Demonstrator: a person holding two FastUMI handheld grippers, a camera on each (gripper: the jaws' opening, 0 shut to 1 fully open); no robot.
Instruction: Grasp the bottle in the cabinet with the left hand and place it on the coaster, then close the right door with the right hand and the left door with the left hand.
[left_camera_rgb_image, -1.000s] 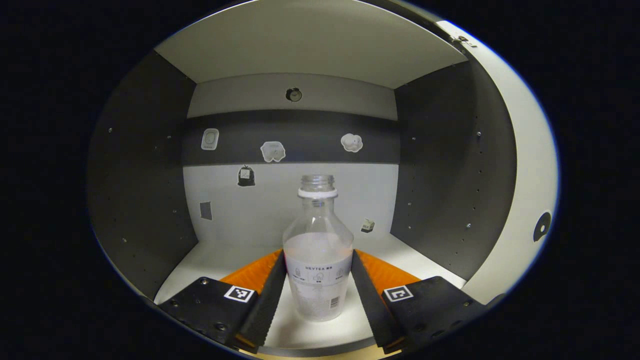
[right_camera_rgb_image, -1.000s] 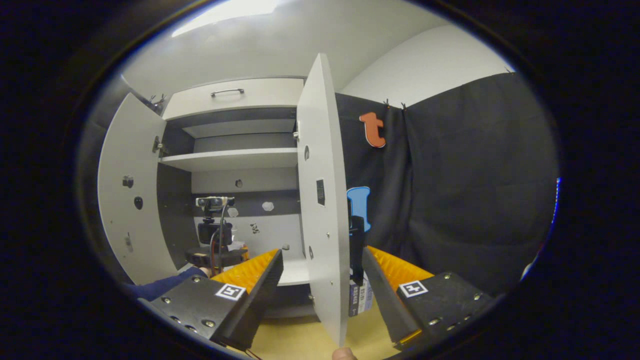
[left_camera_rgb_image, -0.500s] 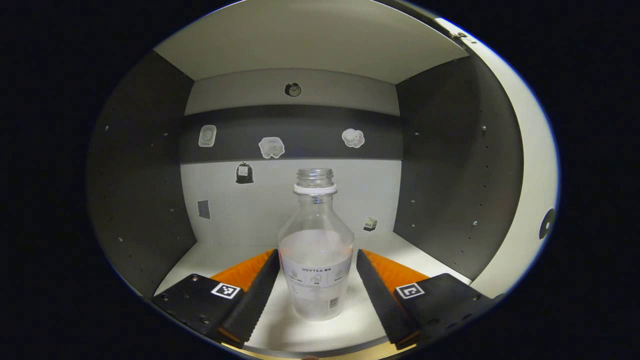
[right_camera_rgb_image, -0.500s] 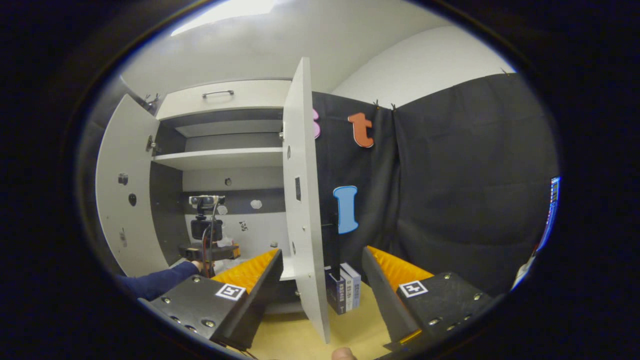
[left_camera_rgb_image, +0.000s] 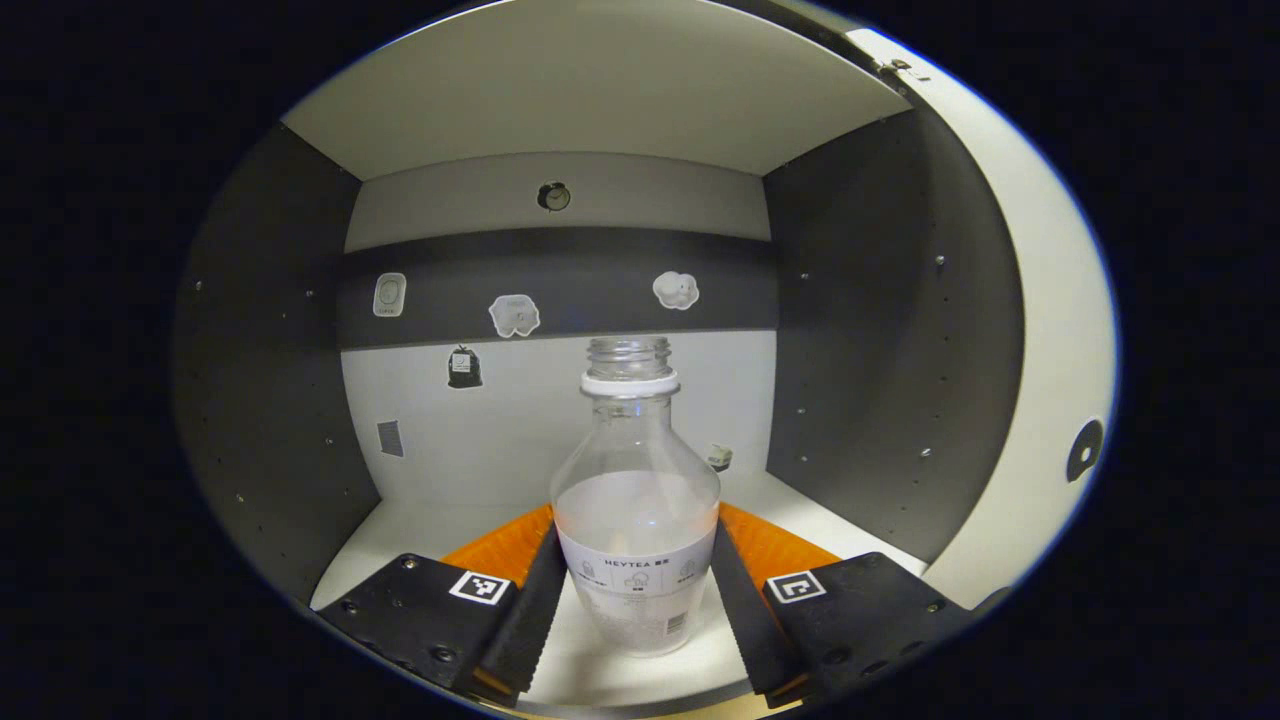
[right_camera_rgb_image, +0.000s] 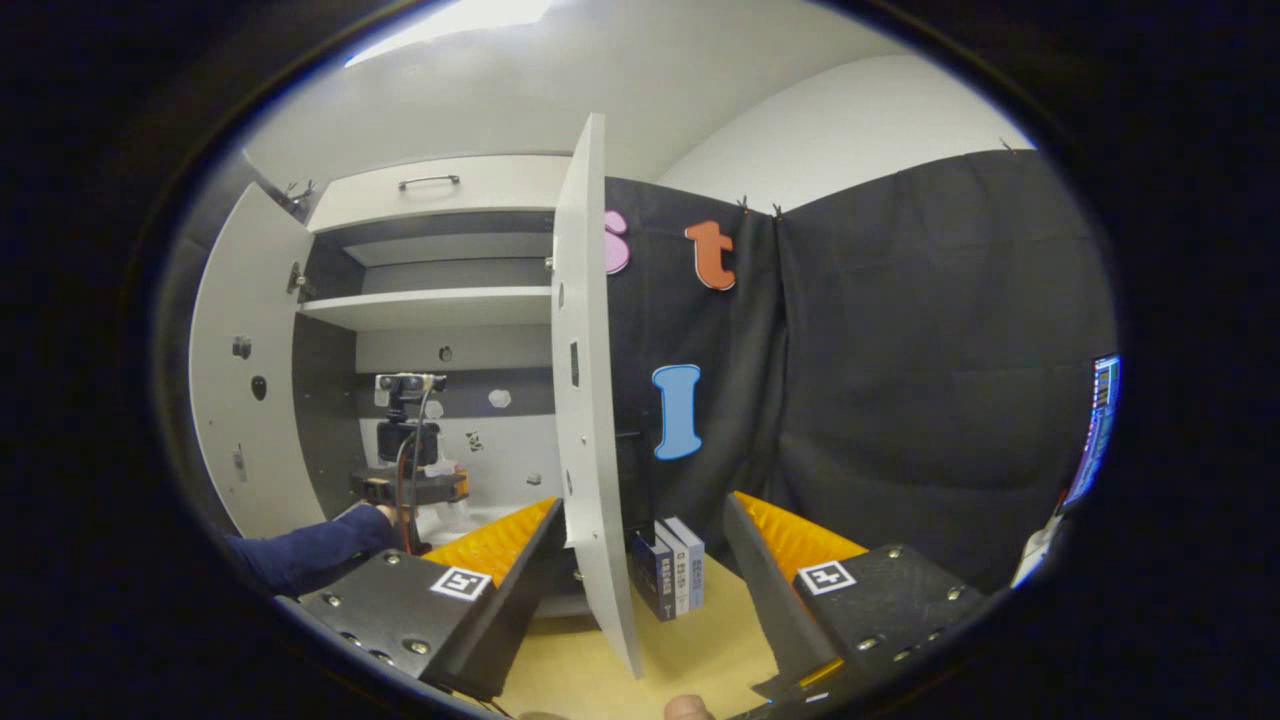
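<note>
So I've got the bottle sitting upright on the cabinet's bottom shelf, right between the fingers of the left gripper. The jaws look pressed against both sides of the label band, so I'd call that a grip on the bottle, though I can't tell how firm it is.

Handling-wise: it's clear plastic, no cap, with a milky layer filling roughly the lower half (liquid or something powdery, can't say). My guess is light to middling in weight and a bit squishy if I clamp hard. Smooth walls, so it could slip. With the mouth open, I'd keep it dead vertical on the way out. The label zone, the widest part, is where I'd hold; the neck is too narrow and high.

The left gripper points level and straight into the cabinet. In the right gripper view I can see it inside the cabinet with a sleeve behind it.

The right gripper hangs out front with its jaws wide open, straddling the edge of the right door without touching it, books beyond on the wooden table. Both doors are open.
</note>
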